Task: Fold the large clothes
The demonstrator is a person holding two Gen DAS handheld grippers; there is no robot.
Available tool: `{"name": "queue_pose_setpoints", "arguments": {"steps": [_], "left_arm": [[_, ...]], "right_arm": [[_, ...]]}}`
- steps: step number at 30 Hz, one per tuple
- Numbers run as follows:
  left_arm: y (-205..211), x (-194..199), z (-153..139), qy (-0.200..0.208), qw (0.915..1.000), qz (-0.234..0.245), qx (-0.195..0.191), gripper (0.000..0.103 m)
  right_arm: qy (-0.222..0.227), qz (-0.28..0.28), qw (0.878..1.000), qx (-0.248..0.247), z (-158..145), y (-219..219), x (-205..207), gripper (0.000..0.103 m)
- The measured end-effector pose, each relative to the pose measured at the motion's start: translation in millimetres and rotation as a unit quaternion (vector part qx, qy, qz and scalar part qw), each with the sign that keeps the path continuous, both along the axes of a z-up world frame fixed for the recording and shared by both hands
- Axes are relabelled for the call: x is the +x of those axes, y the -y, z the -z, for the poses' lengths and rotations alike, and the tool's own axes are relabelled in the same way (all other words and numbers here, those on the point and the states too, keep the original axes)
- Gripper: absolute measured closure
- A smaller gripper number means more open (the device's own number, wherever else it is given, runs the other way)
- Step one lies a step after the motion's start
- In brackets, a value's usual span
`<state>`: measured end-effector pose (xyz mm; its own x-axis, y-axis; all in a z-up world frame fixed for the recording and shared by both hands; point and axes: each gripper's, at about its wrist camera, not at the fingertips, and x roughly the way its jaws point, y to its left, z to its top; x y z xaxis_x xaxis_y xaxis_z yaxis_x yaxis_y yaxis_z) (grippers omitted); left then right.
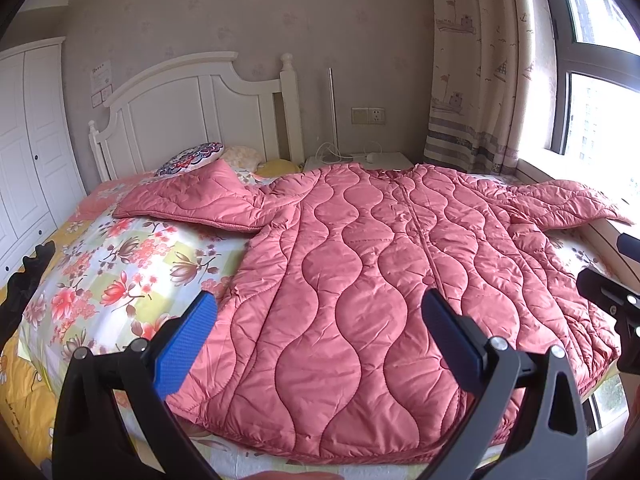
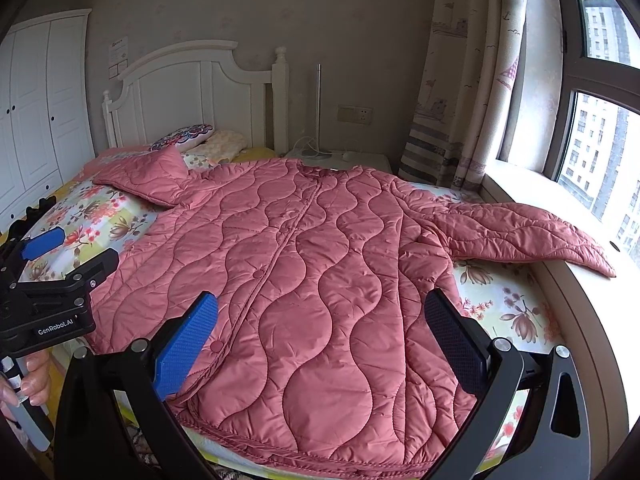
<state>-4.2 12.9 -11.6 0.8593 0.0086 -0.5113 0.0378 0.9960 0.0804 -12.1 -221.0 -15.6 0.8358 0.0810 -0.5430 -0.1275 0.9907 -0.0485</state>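
I hold both grippers above the near hem, the left gripper (image 1: 320,336) and right gripper (image 2: 322,338) each with fingers spread wide and empty, because the pink quilted coat (image 1: 360,264) lies flat, front up, across the floral bed (image 1: 132,264), unfolded. One sleeve (image 2: 520,232) drapes onto the windowsill (image 2: 592,300), tight for moving; the other sleeve (image 1: 192,200) has open bed around it.

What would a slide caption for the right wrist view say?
Open right hand-held gripper hovers above a pink quilted coat spread flat on a floral bed.
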Motion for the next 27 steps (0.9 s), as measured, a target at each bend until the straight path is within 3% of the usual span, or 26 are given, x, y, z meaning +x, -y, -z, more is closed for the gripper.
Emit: {"name": "queue_pose_setpoints", "arguments": {"steps": [27], "left_arm": [[-2.4, -5.5, 5.2, -0.003, 1.0, 0.001, 0.003, 0.002]], "right_arm": [[-0.007, -0.007, 1.0, 0.006, 5.7, -4.3, -1.8, 0.004]]}}
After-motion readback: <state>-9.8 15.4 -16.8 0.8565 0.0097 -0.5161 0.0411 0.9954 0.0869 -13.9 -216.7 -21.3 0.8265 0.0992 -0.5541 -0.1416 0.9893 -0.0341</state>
